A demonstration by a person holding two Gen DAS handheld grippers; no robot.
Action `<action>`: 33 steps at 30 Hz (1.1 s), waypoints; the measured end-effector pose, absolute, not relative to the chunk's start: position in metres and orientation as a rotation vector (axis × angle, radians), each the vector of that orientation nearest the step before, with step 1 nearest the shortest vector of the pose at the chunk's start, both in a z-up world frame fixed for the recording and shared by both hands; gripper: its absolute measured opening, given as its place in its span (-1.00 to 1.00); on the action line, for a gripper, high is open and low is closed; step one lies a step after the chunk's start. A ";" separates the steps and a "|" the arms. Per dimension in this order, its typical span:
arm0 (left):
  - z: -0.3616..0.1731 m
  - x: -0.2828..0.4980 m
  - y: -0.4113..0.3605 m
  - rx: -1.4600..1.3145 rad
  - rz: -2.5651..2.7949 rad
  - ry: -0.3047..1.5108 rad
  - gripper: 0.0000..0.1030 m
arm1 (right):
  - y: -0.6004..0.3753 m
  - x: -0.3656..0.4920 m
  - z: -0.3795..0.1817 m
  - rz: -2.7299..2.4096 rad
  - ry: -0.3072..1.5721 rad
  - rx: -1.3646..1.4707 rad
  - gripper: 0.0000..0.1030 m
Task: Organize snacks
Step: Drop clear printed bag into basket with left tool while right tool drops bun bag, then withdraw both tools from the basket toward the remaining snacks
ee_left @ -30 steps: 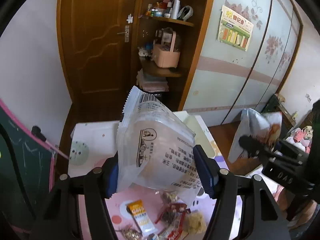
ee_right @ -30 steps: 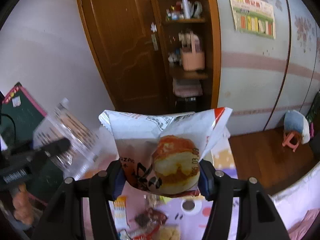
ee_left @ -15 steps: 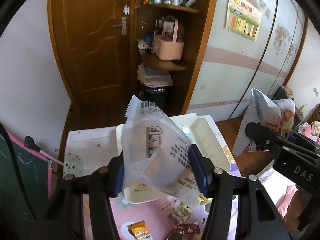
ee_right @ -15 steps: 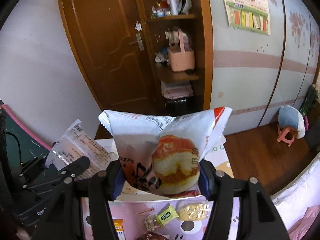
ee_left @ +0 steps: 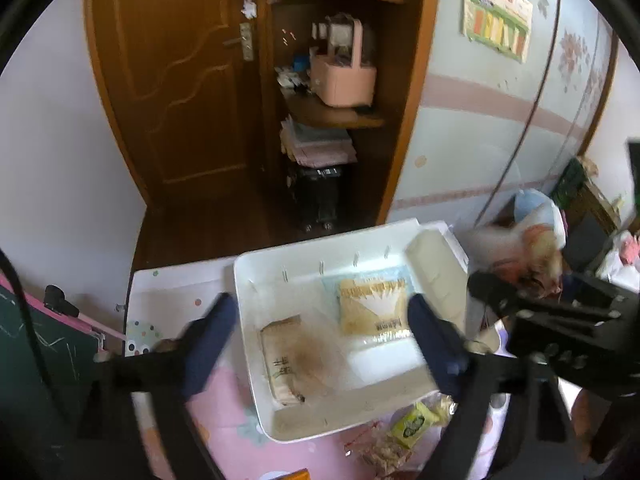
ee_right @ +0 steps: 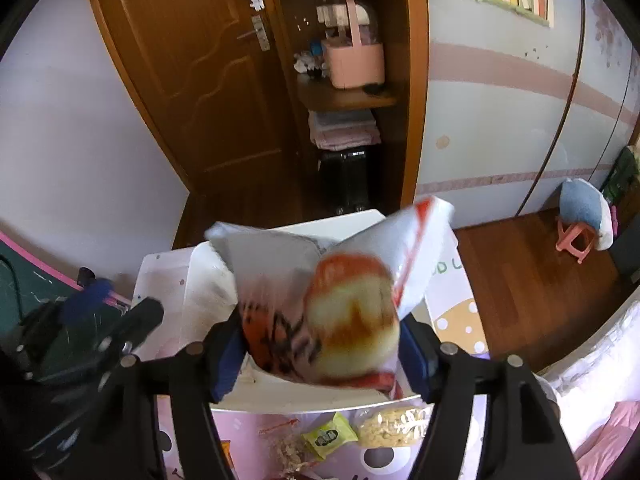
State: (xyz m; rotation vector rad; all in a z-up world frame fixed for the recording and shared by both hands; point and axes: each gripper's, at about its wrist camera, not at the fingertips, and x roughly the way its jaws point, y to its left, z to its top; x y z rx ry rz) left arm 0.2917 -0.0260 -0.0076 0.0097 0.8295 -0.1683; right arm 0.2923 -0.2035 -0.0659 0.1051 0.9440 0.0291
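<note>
Brown panelled wooden door (ee_left: pixel 176 92) shut, metal lever handle (ee_left: pixel 245 42) on its right edge. Beside it, open wooden corner shelves (ee_left: pixel 336 114) — pink plastic handled caddy (ee_left: pixel 344 80) on middle shelf, folded cloths (ee_left: pixel 316 142) below. Colourful paper wall chart (ee_left: pixel 498 26) upper right. Small pink plastic stool (ee_right: pixel 574 236) on wood floor (ee_right: pixel 532 280).

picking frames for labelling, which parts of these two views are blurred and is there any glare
Left wrist view: gripper fingers and the dropped packet in the bin are smeared; door sharp. Right wrist view: bread bag motion-blurred, shelf basket crisp. Fisheye bends both; no strong glare.
</note>
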 end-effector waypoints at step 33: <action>0.019 0.155 0.000 -0.017 -0.115 0.841 0.75 | -0.205 0.180 -0.047 0.086 0.930 0.103 0.48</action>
